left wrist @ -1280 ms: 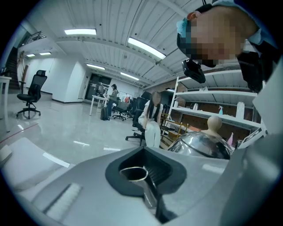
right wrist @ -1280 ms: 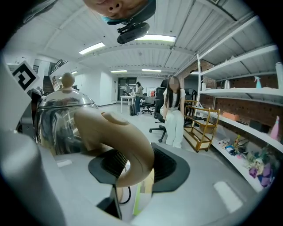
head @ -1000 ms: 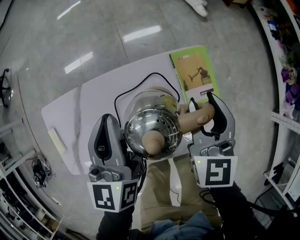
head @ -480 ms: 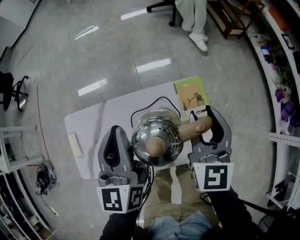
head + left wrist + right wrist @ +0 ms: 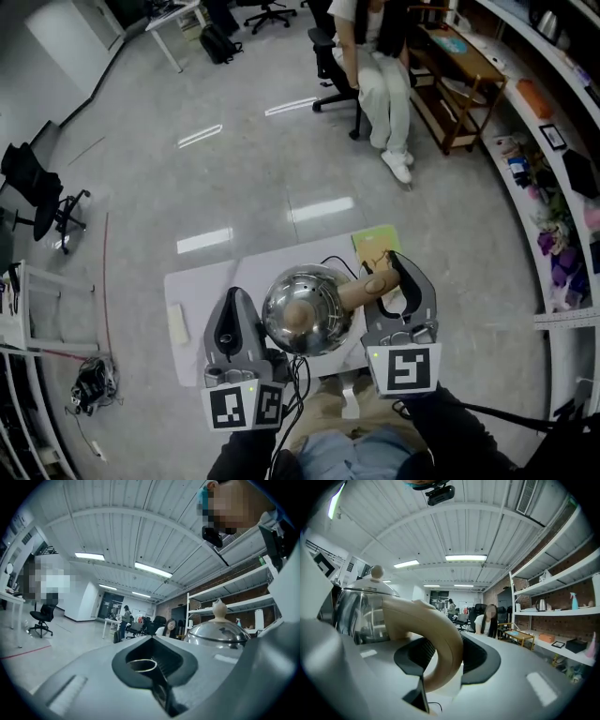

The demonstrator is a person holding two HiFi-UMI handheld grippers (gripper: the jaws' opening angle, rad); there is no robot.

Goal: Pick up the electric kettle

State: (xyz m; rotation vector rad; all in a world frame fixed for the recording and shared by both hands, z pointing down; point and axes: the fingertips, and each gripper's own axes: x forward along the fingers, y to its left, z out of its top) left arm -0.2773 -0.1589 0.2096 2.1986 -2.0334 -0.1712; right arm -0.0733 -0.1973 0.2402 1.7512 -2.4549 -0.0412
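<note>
Right gripper (image 5: 399,277) clenches the electric kettle (image 5: 302,309) by its handle (image 5: 436,639) (body just left).

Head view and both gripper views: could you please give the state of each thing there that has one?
electric kettle: lid on, upright, held by its handle.
right gripper: shut on that handle.
left gripper: shut, nothing between its jaws.
green booklet: closed, lying flat.
</note>
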